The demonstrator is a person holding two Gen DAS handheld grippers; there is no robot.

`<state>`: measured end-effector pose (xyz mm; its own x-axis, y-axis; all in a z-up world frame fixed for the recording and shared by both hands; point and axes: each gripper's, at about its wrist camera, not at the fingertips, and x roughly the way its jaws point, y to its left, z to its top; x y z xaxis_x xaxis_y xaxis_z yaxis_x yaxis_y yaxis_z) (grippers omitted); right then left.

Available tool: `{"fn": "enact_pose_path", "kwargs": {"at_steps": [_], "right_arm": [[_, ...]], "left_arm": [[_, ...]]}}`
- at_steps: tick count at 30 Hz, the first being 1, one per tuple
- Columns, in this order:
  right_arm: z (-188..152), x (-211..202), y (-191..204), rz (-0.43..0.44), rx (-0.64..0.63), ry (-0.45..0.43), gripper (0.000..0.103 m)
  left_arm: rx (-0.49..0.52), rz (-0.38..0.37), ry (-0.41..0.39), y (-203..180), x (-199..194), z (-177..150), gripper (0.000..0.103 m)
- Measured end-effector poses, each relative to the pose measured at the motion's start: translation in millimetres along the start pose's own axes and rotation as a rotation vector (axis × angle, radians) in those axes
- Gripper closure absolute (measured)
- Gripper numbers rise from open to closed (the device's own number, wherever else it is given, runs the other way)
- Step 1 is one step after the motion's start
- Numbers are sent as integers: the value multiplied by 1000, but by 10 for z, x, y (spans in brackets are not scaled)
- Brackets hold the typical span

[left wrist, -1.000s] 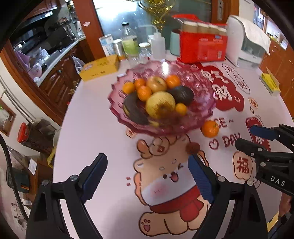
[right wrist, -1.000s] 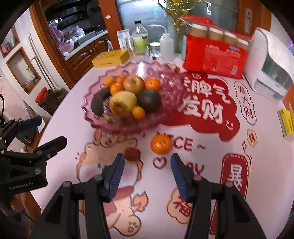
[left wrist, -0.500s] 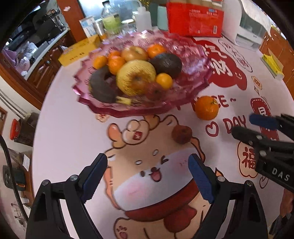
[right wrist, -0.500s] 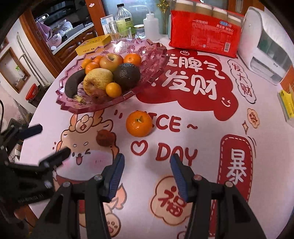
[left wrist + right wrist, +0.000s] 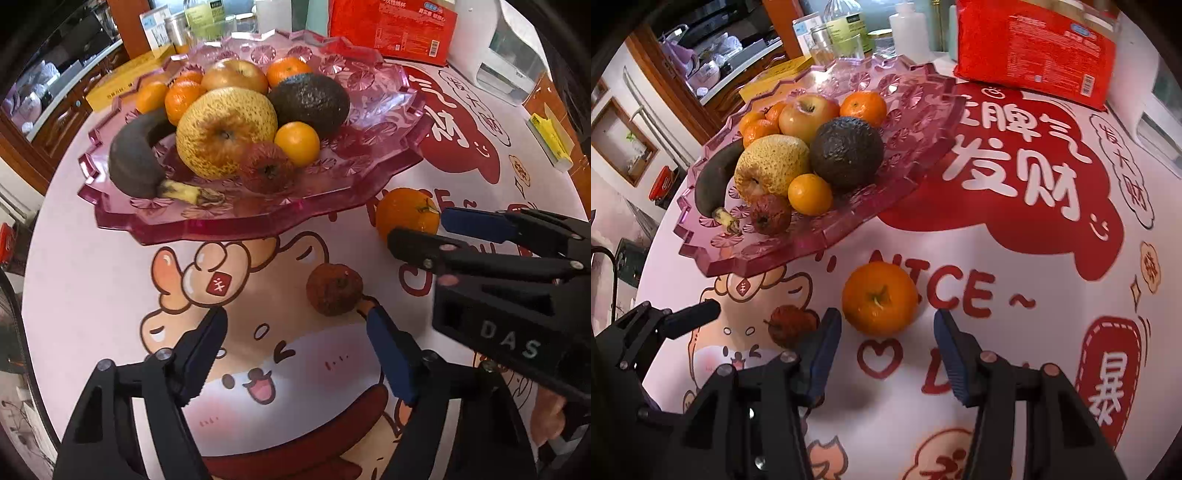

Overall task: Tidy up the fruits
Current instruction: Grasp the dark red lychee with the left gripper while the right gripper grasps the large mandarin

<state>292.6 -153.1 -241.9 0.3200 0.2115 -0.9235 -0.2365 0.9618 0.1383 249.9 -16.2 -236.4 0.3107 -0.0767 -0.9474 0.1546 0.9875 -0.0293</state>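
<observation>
A pink glass fruit bowl (image 5: 229, 229) (image 5: 849, 225) holds several tangerines, an apple, a pear, an avocado, a dark banana and a shrivelled red fruit. On the tablecloth in front lie a loose tangerine (image 5: 406, 212) (image 5: 880, 297) and a small shrivelled brown fruit (image 5: 334, 290) (image 5: 790, 325). My left gripper (image 5: 297, 345) is open, just short of the brown fruit, which lies near its right finger. My right gripper (image 5: 886, 349) is open, its fingertips just short of the tangerine on either side; it also shows in the left wrist view (image 5: 432, 230).
Behind the bowl stand a red package (image 5: 1034, 51), bottles and jars (image 5: 846, 33), a yellow box (image 5: 122, 85) and a white appliance (image 5: 509, 59). A yellow item (image 5: 550, 140) lies at the far right. The round table's edge drops off on the left.
Both grippers have moved forward and down toward the table. The tangerine and the brown fruit are now much closer to the fingertips. Both grippers stay open.
</observation>
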Motion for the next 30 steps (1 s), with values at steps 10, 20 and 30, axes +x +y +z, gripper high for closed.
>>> {"fn": "enact_pose_path", "kwargs": {"at_steps": [10,20,30], "right_arm": [[28,142,58,28,-51,-3,58],[-141,14,-209,-9,-10,2,58],[-316,-75,-279,-38,-3,7,58]], "left_arm": [[-25,-26,9,-24,91,51,42],[-57,-73,24,-46,141,72,61],[-57,-78,35,-207,195,193,72]]}}
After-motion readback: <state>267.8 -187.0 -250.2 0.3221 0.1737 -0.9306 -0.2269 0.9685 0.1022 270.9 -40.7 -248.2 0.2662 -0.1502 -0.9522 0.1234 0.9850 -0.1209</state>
